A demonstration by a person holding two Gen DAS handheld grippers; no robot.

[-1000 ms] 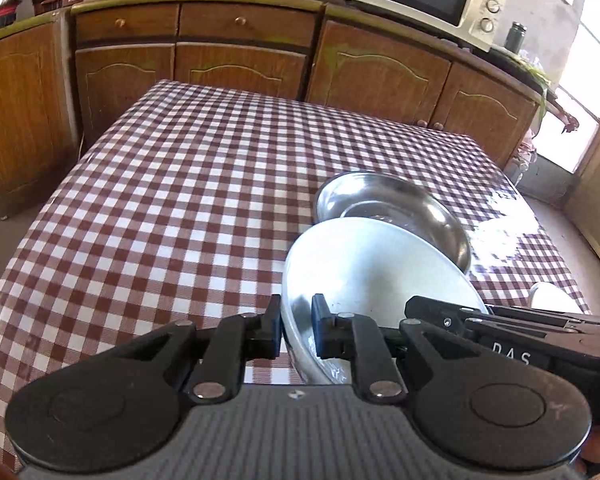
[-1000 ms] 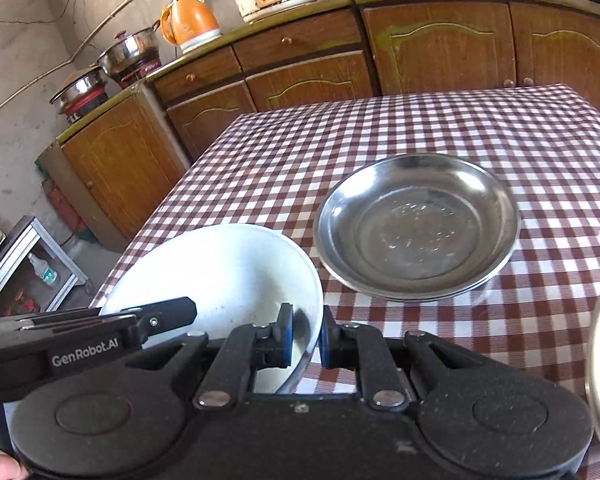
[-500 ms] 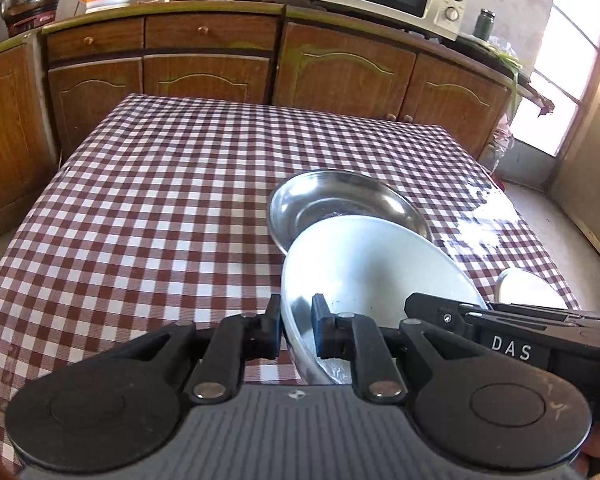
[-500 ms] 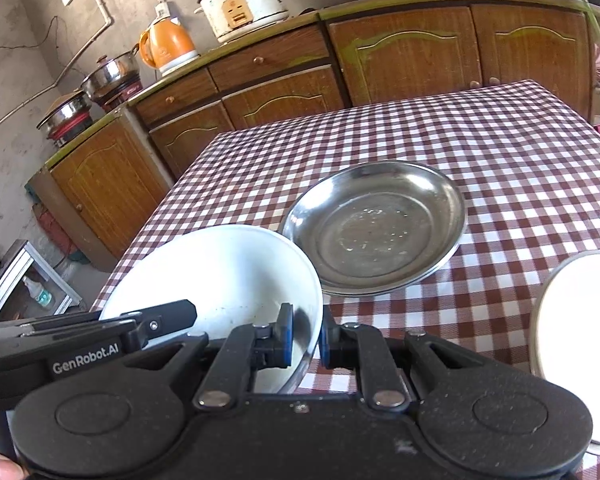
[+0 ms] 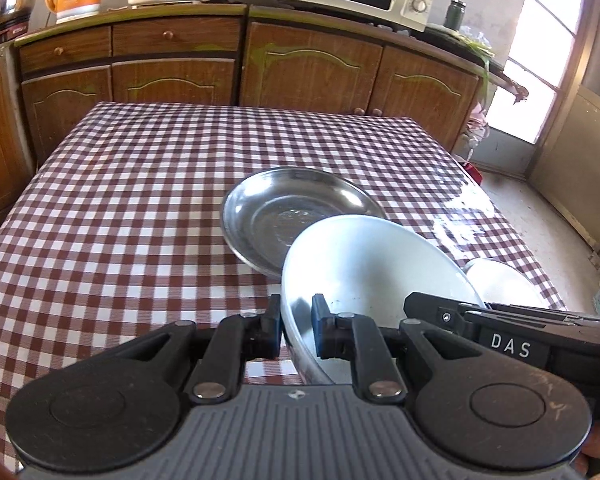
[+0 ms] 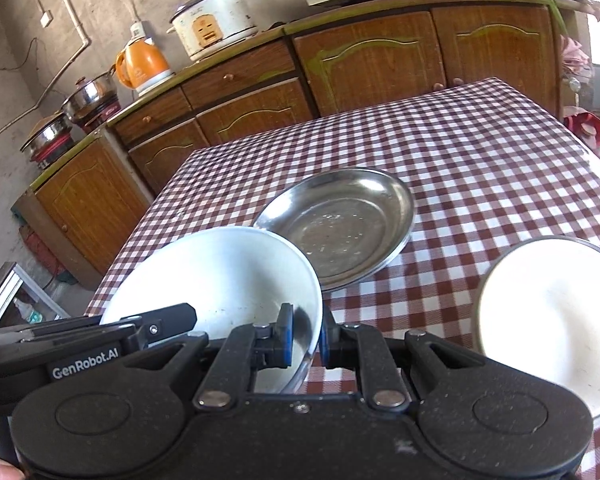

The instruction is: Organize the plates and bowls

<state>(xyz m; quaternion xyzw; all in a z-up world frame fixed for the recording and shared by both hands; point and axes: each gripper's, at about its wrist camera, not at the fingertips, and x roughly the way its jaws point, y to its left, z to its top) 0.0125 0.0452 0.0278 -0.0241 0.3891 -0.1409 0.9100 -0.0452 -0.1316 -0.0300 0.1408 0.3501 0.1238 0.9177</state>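
Left wrist, both claws [image 5: 296, 330] clamp bowl [image 5: 364, 256] rim

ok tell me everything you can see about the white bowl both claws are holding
The white bowl is round and shallow, white inside with a shiny metallic outer wall, and looks empty. It is tilted, its far edge overlapping the steel plate in both views. The left claw is shut on its rim on one side and the right claw on the opposite side, one pad inside and one outside.

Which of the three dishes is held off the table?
The white-lined metal bowl, clamped at opposite rims; the steel plate and other white bowl rest on the cloth.
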